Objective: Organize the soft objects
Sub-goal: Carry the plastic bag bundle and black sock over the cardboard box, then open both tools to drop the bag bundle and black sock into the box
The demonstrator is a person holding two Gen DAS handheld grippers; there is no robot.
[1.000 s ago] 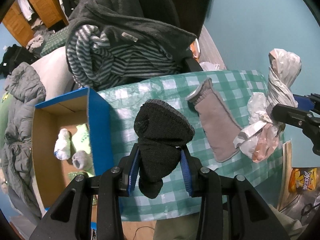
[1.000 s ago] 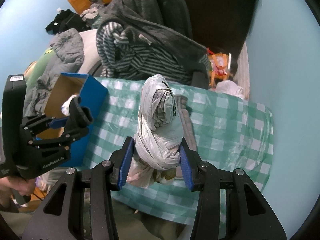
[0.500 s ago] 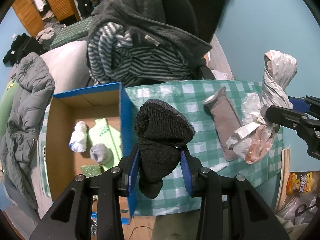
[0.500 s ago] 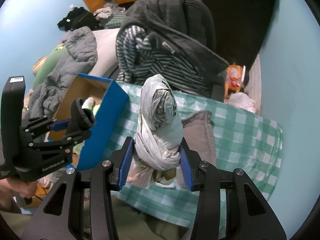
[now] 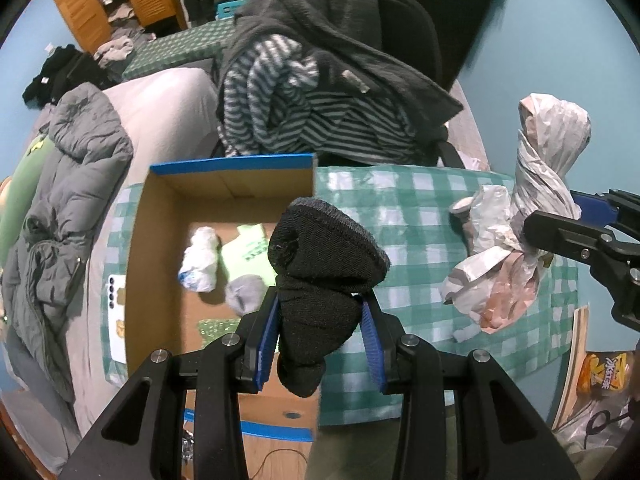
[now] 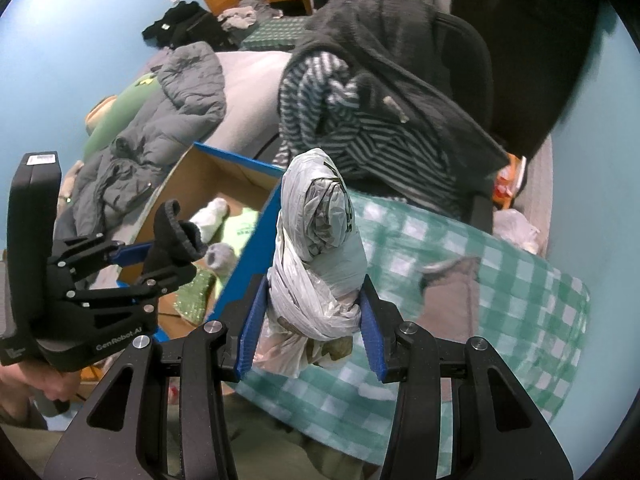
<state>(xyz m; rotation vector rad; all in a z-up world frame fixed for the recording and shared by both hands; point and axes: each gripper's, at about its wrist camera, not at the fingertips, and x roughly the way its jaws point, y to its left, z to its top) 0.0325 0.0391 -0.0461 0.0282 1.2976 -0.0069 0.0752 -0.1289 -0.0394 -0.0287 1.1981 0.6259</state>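
Note:
My left gripper (image 5: 320, 340) is shut on a black sock (image 5: 324, 264) and holds it in the air over the right side of an open cardboard box with blue edges (image 5: 160, 208). The box holds a white rolled sock (image 5: 200, 260), a grey sock (image 5: 244, 296) and green cloth (image 5: 248, 248). My right gripper (image 6: 314, 336) is shut on a twisted bundle of plastic bags (image 6: 320, 240), held above the green checked tablecloth (image 6: 520, 292) to the right of the box. A grey-brown sock (image 6: 452, 304) lies on the table behind the bundle.
A chair piled with a striped sweater and dark fleece (image 5: 320, 92) stands behind the table. A grey puffer jacket (image 5: 68, 184) lies on the bed at left. A snack packet (image 5: 604, 376) sits low at right. A phone (image 5: 116, 320) lies left of the box.
Both grippers have moved left with their loads. The box has come to lie beneath the black sock, and the plastic bundle is nearer the box's right wall.

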